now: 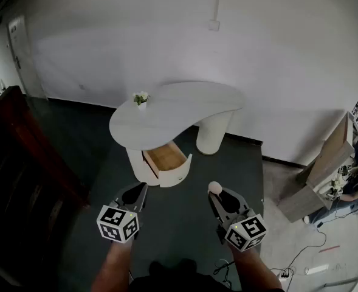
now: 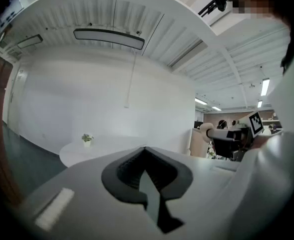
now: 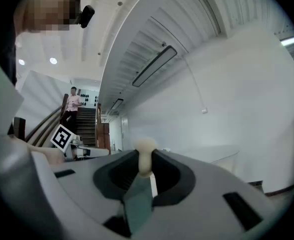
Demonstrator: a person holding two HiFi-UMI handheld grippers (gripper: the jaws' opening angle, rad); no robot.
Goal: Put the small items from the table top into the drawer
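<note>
The small pale item (image 3: 146, 155), rounded at the top, is pinched between the jaws of my right hand-held gripper (image 1: 216, 194), low and right of centre in the head view and well apart from the drawer (image 1: 177, 174). My left hand-held gripper (image 1: 141, 191) has its jaws together with nothing between them.

The drawer already stands pulled open under the near end of the bench (image 1: 185, 111), at the middle of the frame. Its wooden bottom looks bare, though it is too small to be sure. On the bench top I can make out only a little potted plant (image 1: 141, 98) near the left edge. So I judge this item is the one left to carry over and drop in, and after that perhaps shutting the drawer.

The bench is white and curved and stands on a dark floor (image 1: 185, 205) before a plain white wall (image 1: 270, 59). A dark red stair rail (image 1: 20, 132) runs down the left side, and wooden furniture (image 1: 330, 160) and cables sit at the right edge.
</note>
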